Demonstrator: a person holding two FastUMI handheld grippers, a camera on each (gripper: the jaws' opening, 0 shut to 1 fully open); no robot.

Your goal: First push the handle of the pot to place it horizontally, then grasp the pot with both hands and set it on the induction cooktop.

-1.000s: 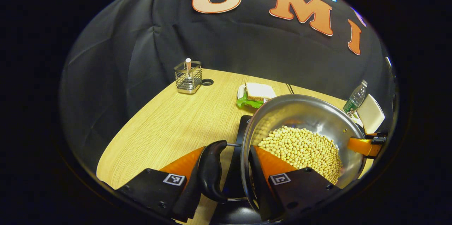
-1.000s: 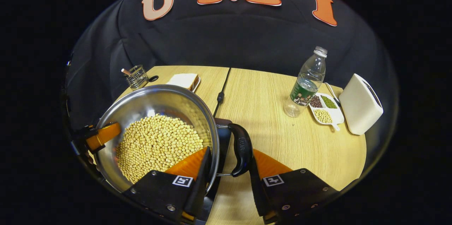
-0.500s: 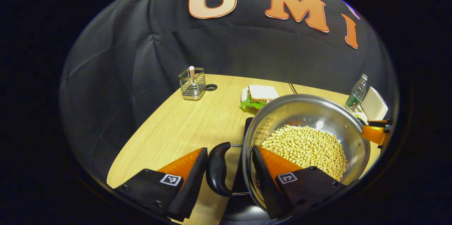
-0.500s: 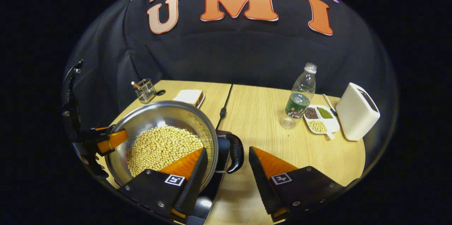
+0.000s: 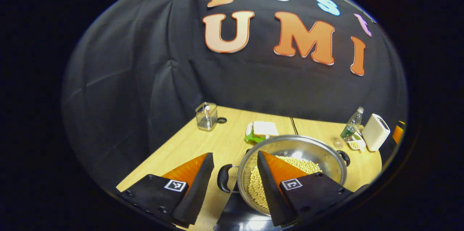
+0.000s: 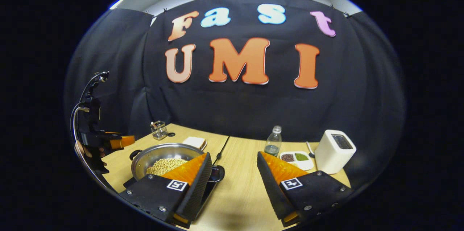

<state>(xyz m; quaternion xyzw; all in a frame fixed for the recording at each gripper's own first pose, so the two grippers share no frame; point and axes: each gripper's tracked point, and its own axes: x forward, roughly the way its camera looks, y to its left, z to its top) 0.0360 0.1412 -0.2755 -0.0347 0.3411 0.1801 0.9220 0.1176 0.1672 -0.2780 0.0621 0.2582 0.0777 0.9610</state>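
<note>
Sitting on: the pot (image 5: 290, 167) rests on the black induction cooktop (image 5: 235, 216), near the table's front edge, left of the middle seam.
Pot look: wide, shallow, shiny steel bowl with a rolled rim, about half full of pale yellow soybeans (image 6: 165, 165).
Pot handles: two short black loop handles on opposite sides; the near one (image 5: 223, 178) lies level, pointing toward the table's left edge; the far one (image 5: 344, 157) points toward the right edge.
Left gripper (image 5: 235, 184): released, fingers spread wide and raised above the pot, touching nothing; the near handle shows in the gap between them.
Right gripper (image 6: 233, 180): released too, fingers wide apart over bare table, clear of the pot.
Hand: in the right gripper view, a hand (image 6: 87, 151) holds the other gripper off the table's left edge.
Table (image 6: 246, 187): light wood.
Back left corner: a wire holder (image 5: 206, 116).
Back edge, middle: a sandwich on a plate (image 5: 262, 130).
Right side: a water bottle (image 6: 272, 142), a divided dish of beans (image 6: 295, 159) and a white box (image 6: 334, 151), close together.
</note>
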